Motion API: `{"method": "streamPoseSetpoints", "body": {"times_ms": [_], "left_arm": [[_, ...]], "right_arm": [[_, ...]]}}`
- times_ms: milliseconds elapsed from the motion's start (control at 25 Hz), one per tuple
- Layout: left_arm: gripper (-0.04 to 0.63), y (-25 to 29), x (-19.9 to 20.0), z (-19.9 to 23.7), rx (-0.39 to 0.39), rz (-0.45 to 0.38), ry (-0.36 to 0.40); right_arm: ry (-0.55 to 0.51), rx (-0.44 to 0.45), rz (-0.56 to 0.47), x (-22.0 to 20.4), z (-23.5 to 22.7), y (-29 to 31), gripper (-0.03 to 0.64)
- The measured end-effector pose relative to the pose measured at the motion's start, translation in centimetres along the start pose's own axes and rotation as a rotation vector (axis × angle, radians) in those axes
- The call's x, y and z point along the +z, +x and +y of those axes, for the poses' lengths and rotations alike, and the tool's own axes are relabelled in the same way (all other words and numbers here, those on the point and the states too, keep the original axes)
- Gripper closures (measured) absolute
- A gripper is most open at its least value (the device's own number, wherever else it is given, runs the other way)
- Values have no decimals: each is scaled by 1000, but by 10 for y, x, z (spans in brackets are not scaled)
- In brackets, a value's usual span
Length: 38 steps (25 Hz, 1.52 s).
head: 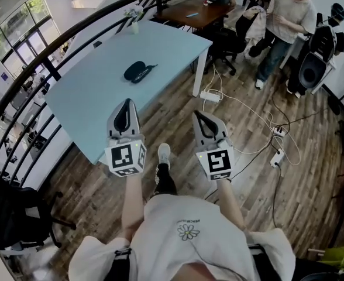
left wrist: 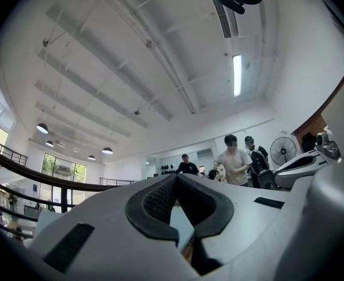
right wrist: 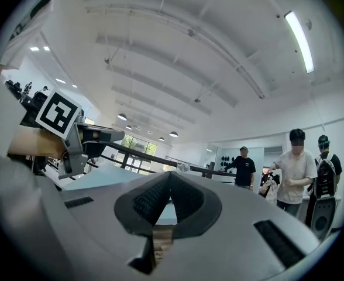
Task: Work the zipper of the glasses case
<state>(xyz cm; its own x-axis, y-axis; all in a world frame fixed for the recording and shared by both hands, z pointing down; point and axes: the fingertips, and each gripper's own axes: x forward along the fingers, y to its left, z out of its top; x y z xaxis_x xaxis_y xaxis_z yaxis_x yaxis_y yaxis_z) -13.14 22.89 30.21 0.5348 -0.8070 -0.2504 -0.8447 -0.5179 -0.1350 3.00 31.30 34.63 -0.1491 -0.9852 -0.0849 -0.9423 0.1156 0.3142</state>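
As the wearer stands at the near corner of a pale blue rectangular table, the left gripper and the right gripper are held side by side and well short of the work, each with its jaws pressed together on nothing. The single black oval zippered glasses case lies flat near the middle of that table, at about 12 o'clock from the left gripper and 11 o'clock from the right, with only bare tabletop between it and the left gripper's tips. The right gripper hangs over the brown plank floor, off the table's edge. A small vase of pale flowers stands at the table's far end, at 12 o'clock from the case. Beyond it, at 1 o'clock, sits a second table of dark brown wood. A curved black metal railing sweeps round from 9 to 12 o'clock, and a black office chair stands at 8 o'clock. Three white power strips with trailing white cables lie on the floor between 1 and 3 o'clock. One person in a pale shirt shows in the head view at 2 o'clock; the gripper views show three people across the room, beside one standing fan.
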Motion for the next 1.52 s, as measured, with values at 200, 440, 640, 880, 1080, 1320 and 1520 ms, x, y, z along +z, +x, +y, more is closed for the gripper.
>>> {"method": "streamPoseSetpoints", "body": {"times_ms": [200, 440, 640, 880, 1080, 1320, 1520], "left_arm": [[580, 61, -14, 33, 6, -5, -1], [580, 160, -50, 66, -19, 36, -9], [580, 253, -78, 102, -65, 43, 1], [581, 335, -99, 141, -104, 46, 6], [580, 361, -114, 164, -88, 70, -9], [580, 368, -133, 177, -45, 101, -10], [580, 363, -138, 199, 17, 117, -6]], "right_arm": [[-20, 6, 9, -7, -13, 63, 609], [69, -45, 80, -37, -51, 156, 609], [33, -63, 122, -51, -76, 254, 609], [35, -55, 162, -53, -86, 355, 609], [16, -25, 150, -50, -83, 399, 609], [38, 18, 113, -56, -81, 431, 609], [77, 62, 65, -53, -69, 463, 609]]}}
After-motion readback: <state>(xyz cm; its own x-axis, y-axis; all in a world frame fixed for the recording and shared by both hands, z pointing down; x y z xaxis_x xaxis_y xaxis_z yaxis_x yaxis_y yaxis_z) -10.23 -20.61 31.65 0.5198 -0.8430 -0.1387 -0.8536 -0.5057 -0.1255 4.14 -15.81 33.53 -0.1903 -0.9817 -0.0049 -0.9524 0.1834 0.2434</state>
